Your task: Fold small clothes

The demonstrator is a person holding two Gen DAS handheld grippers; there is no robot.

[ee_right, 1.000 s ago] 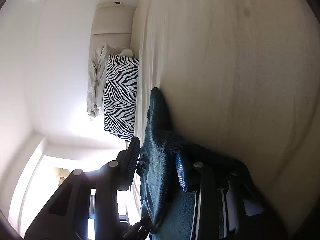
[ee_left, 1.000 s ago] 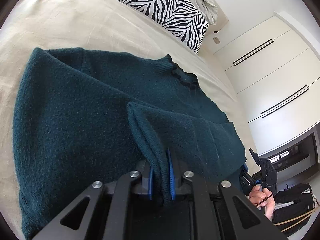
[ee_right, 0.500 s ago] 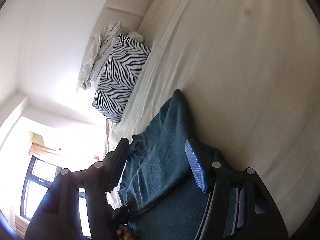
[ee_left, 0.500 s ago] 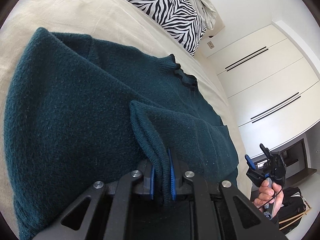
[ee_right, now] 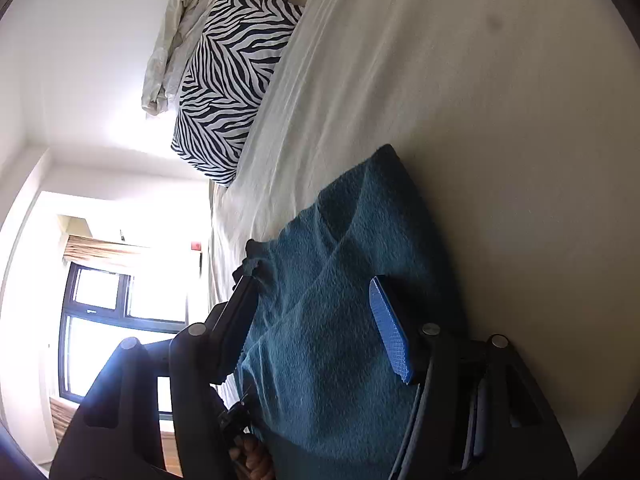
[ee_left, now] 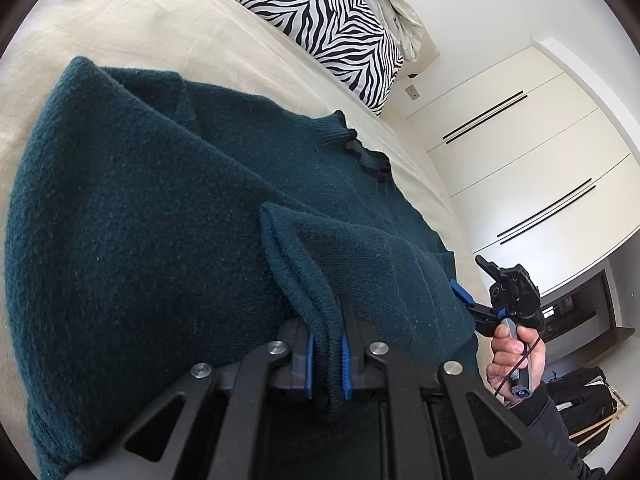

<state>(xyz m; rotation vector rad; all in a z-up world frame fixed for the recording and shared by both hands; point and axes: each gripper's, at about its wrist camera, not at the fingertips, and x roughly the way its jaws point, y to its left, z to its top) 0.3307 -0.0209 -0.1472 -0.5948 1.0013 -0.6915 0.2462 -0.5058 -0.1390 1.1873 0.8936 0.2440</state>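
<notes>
Left wrist view: dark teal knit sweater lies on the cream bed, its long axis running from the hem at the camera to the ribbed neckline, which points toward the zebra-print pillow. The left tool is clenched on a doubled fold of the sweater's ribbed edge; the blue pads press the knit from both sides, and the pinched fold rises as a ridge above the rest of the sweater. On the side of the sweater away from the bed's centre, the right tool is held in a hand just beside the sweater's edge, its two tips apart. White wardrobe doors stand beyond the pillow end of the bed.

Right wrist view: frame is rolled sideways. The right tool is released, its blue-padded finger and black finger spread wide with nothing between the pads. The sweater shows through the gap, spread on the bed; one corner points toward the zebra-print pillow. A crumpled white cloth lies against the pillow. A window lies beyond the sweater.
</notes>
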